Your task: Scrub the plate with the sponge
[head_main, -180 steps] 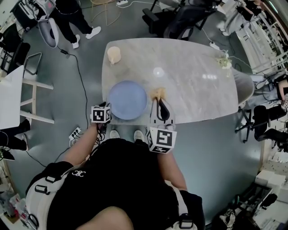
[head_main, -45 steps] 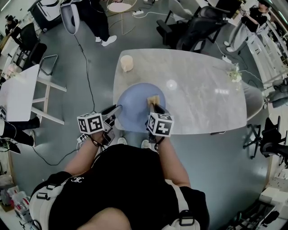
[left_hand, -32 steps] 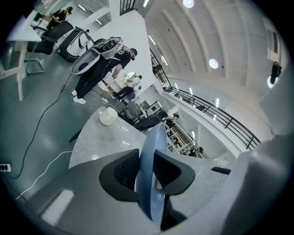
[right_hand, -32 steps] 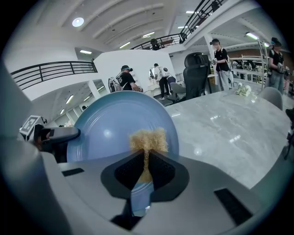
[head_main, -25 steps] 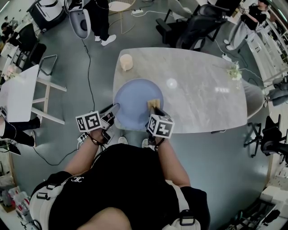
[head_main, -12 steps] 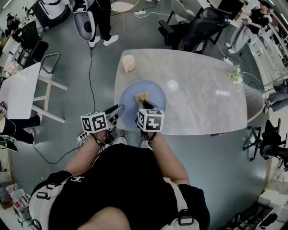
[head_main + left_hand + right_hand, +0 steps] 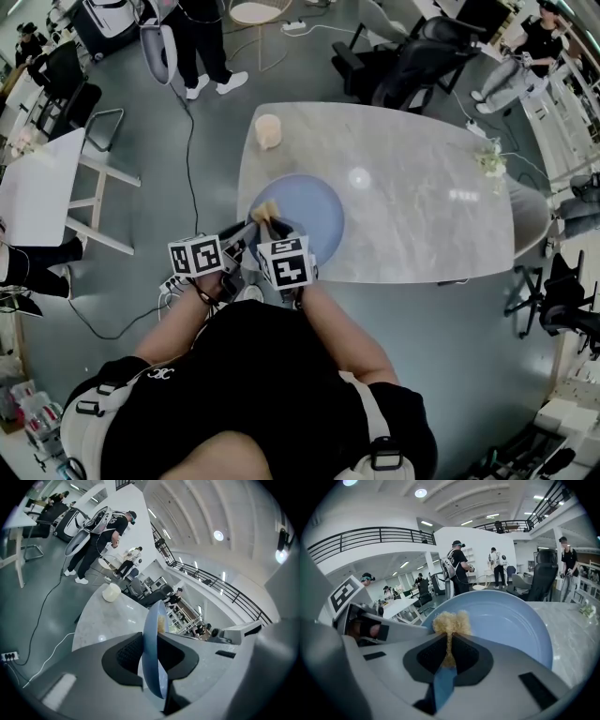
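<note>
While left gripper (image 7: 151,644) clamps the round pale-blue plate (image 7: 314,211) by its near-left rim at the grey marble table's (image 7: 422,178) near edge, right gripper (image 7: 449,651) squeezes the soft yellow sponge (image 7: 450,623) against it. Plate: probably rigid, slick, breakable; rim grip suits.

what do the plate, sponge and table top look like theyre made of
Plate: pale blue, smooth with a soft sheen; ceramic or melamine, can't tell. Sponge: tan, fuzzy and fibrous, squashed thin where pinched, so soft. Table top: grey-veined marble look, polished, with bright light reflections.
</note>
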Demonstrator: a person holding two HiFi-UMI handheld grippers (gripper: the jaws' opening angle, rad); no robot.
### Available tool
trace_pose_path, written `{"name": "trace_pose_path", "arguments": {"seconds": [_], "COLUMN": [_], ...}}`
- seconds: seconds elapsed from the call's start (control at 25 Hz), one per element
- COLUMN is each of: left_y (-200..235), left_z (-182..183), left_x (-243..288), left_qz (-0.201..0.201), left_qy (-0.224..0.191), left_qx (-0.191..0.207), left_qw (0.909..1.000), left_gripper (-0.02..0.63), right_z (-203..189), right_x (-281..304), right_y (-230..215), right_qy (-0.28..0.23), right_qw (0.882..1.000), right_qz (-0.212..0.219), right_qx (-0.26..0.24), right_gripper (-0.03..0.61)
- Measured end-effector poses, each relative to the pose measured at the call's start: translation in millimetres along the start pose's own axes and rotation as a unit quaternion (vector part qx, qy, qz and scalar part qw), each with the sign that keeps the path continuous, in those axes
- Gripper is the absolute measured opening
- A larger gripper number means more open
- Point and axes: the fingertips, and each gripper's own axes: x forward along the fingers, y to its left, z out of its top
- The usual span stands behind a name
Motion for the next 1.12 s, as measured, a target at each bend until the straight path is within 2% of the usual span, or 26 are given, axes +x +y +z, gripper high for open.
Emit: {"name": "trace_pose_path", "arguments": {"seconds": [0.12, 0.36, 0.6, 0.92, 1.12], "left_y": [2, 3, 9, 10, 11], "left_z": [1, 1, 10, 24, 27], "left_x": [0, -4, -4, -11, -9], "left_qz": [-0.006, -0.024, -0.016, -0.019, -0.019], "left_qy": [-0.008, -0.020, -0.034, -0.055, -0.055], "left_qx": [-0.022, -0.062, -0.057, -0.054, -0.063], "left_qw": [0.9997, 0.9976, 0.9977, 0.9968, 0.9963], "left_gripper": [0.078, 0.078, 0.078, 0.080, 0.080], "right_z": [1, -6, -28, -50, -57], "right_x": [0, -8, -15, -31, -36], "right_y": [-1, -12, -41, -92, -105], "right_qy": [0.002, 0.011, 0.042, 0.054, 0.059], "right_qw": [1.000, 1.000, 0.997, 0.990, 0.986], "right_qz": [0.001, -0.009, -0.040, -0.085, -0.091], "right_qx": [-0.014, 0.015, 0.048, 0.103, 0.123], "right_gripper": [0.032, 0.032, 0.032, 0.032, 0.032]}}
